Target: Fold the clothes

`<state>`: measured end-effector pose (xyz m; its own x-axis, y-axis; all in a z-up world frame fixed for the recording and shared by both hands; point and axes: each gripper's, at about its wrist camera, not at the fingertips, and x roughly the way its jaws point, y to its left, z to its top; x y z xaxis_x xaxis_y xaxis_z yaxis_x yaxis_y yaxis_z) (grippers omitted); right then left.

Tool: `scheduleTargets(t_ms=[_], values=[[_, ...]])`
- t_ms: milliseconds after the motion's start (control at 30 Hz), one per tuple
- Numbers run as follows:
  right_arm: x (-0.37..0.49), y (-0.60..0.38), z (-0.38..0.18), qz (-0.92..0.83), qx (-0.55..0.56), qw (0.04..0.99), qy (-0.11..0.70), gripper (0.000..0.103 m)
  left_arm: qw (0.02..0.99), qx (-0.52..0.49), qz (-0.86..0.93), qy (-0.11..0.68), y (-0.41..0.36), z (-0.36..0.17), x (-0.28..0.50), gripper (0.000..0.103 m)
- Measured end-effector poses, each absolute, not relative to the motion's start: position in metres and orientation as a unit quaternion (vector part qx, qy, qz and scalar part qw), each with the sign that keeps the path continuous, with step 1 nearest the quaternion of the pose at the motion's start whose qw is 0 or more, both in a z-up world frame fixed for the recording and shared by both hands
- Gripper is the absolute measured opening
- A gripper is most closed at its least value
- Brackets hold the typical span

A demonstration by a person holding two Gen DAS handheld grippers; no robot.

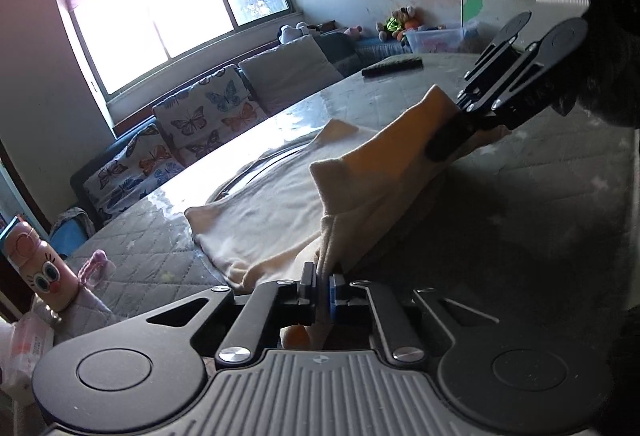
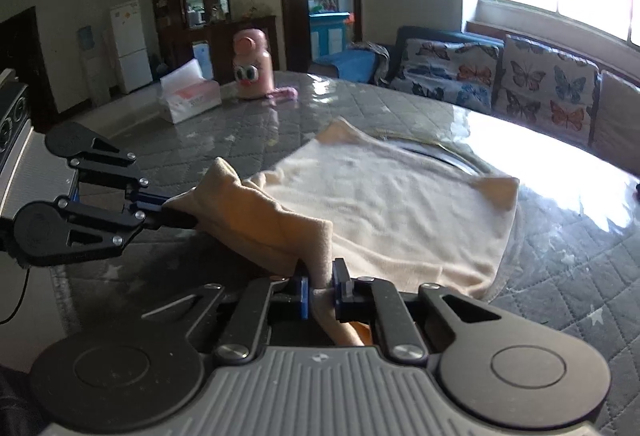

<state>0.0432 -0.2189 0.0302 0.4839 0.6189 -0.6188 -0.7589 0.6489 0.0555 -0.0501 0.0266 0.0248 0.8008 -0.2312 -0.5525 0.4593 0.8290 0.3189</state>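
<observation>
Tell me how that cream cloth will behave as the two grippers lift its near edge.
The cloth is probably floppy: it sags between the left gripper and right gripper. Likely light, since thin pinches raise it. It may slide on the glossy table.

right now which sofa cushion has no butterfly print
The plain grey cushion at the sofa's far end; the cushions beside it carry coloured butterflies.
</observation>
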Motion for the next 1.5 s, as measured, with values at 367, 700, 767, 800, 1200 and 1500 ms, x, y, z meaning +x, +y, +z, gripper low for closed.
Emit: scheduleTargets(t_ms=[367,700,767,800,1200,1500], values=[[-0.03,-0.235,0.059,0.45,-0.121,0.829,0.309,0.01,0.92,0.191,-0.219,0.263,0.033,0.052,-0.124,0.006],[0.016,-0.218,0.075,0.435,-0.134,0.838,0.301,0.01,0.937,0.174,-0.187,0.236,0.039,0.071,-0.066,0.006],[0.039,-0.211,0.077,0.431,-0.134,0.839,0.305,0.01,0.939,0.171,-0.179,0.237,0.042,0.071,-0.043,0.006],[0.049,-0.208,0.078,0.429,-0.135,0.839,0.307,0.01,0.94,0.167,-0.176,0.241,0.043,0.071,-0.03,0.006],[0.162,-0.161,0.017,0.377,-0.129,0.842,0.363,0.011,0.93,0.136,-0.115,0.321,0.06,0.008,0.089,0.006],[0.179,-0.18,-0.012,0.315,-0.063,0.867,0.382,0.026,0.928,0.142,-0.091,0.332,0.058,0.001,0.101,0.018]])
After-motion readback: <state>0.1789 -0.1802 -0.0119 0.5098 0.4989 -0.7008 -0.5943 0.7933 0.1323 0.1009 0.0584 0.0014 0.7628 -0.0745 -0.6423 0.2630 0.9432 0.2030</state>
